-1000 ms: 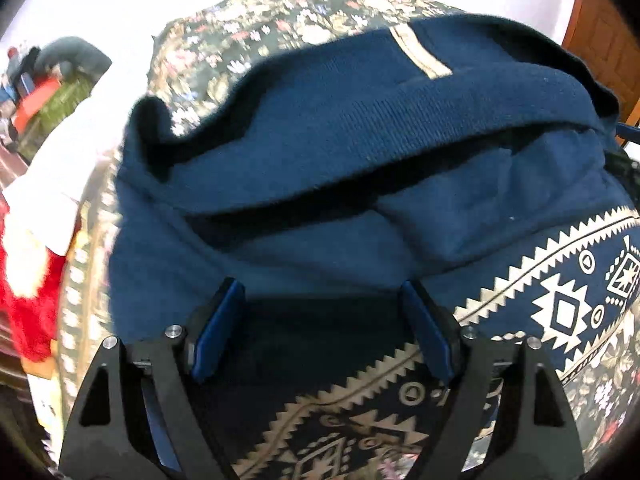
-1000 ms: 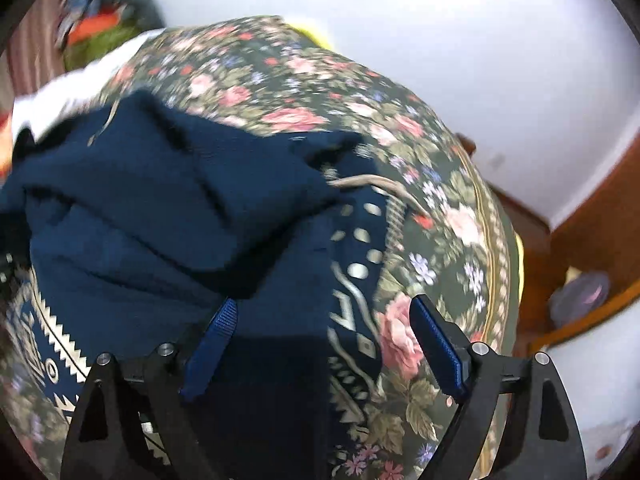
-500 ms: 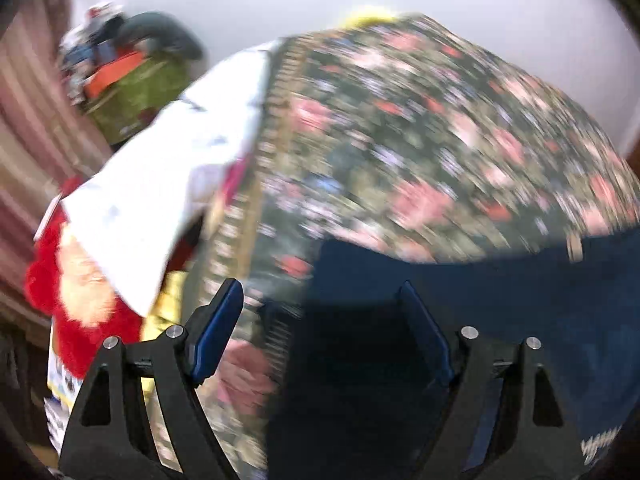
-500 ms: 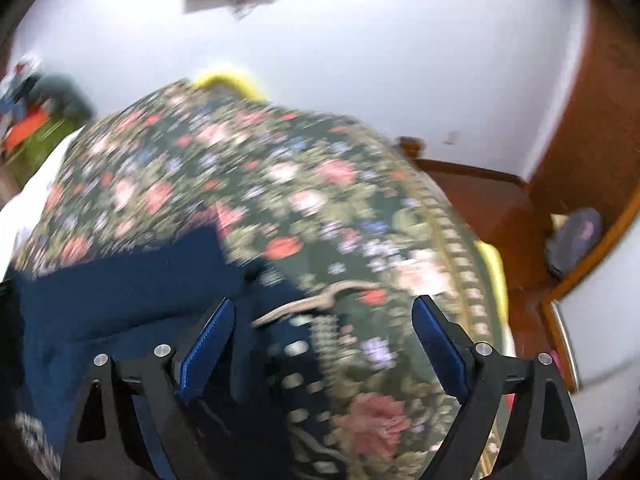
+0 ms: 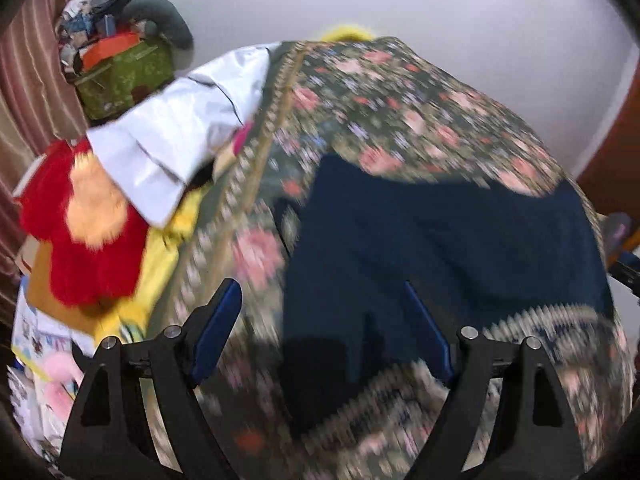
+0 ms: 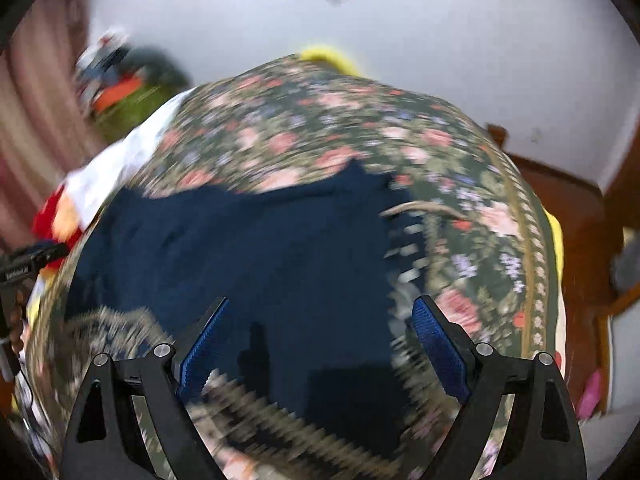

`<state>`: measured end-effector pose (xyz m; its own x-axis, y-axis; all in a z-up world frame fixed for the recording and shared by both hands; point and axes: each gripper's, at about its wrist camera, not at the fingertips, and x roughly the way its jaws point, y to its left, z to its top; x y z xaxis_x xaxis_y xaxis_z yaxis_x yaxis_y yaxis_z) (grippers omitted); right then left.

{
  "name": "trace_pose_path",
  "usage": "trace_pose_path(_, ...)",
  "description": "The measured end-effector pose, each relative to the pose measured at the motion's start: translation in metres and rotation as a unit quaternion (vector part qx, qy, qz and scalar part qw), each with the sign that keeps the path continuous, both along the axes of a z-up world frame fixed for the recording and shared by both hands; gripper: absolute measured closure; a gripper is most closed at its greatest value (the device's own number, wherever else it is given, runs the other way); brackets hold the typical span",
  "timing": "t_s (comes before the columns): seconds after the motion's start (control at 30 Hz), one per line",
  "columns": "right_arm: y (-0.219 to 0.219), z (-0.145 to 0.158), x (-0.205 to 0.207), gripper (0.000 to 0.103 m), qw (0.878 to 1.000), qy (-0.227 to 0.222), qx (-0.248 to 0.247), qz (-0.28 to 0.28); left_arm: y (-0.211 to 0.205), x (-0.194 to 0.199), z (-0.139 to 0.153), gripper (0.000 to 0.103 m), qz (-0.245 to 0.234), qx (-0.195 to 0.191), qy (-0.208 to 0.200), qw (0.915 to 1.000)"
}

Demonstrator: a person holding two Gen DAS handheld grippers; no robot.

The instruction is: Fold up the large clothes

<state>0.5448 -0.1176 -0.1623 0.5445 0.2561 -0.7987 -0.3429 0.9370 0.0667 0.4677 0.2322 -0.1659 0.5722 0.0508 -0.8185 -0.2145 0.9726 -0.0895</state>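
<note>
Floral bedspread (image 5: 420, 92) before white wall (image 5: 500, 20)

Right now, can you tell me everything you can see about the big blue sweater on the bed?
The blue sweater looks like thick, soft knit, dark navy, with a cream zigzag pattern band along its near edge. It lies spread fairly flat on the flowery bedspread, folded over on itself. A beige cord pokes out at one side. Both sets of tongs are wide open above it, with nothing gripped. The pictures are blurry, so finer details are unclear.
</note>
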Motion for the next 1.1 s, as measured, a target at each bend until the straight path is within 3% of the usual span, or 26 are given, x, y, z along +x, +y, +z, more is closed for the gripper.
trace_pose_path(0.1,0.022,-0.006,-0.021,0.013,0.999,0.008,-0.016,0.029,-0.013,-0.031,-0.01,0.021,-0.011,-0.038,0.01,0.9992)
trace_pose_path(0.23,0.04,-0.039,-0.027,0.012,0.996,0.053,-0.056,0.044,-0.021,-0.062,-0.04,0.021,0.006,-0.1,0.039,0.9942)
trace_pose_path(0.33,0.029,-0.055,-0.024,0.0,0.996,0.079,-0.033,0.021,-0.021,-0.077,-0.068,0.021,0.026,-0.171,0.064,0.9828)
trace_pose_path(0.43,0.019,-0.061,-0.019,0.0,0.994,0.104,-0.008,0.019,-0.022,-0.081,-0.088,0.021,0.038,-0.239,0.073,0.9674)
trace_pose_path(0.5,0.021,-0.061,-0.021,0.0,0.994,0.102,-0.018,0.03,-0.022,-0.078,-0.092,0.021,0.045,-0.261,0.063,0.9622)
trace_pose_path(0.63,0.022,-0.063,-0.026,0.0,0.995,0.092,-0.027,0.041,-0.023,-0.06,-0.095,0.021,0.047,-0.28,0.044,0.958)
trace_pose_path(0.9,0.019,-0.065,-0.021,0.0,0.994,0.096,-0.01,0.051,-0.018,-0.013,-0.102,0.021,0.07,-0.249,0.008,0.9658)
trace_pose_path(1.07,0.016,-0.067,-0.021,0.0,0.993,0.096,-0.008,0.065,-0.009,0.015,-0.104,0.021,0.087,-0.251,-0.018,0.9638)
trace_pose_path(1.1,0.015,-0.067,-0.021,0.0,0.993,0.095,-0.009,0.068,-0.006,0.019,-0.103,0.025,0.091,-0.252,-0.024,0.9632)
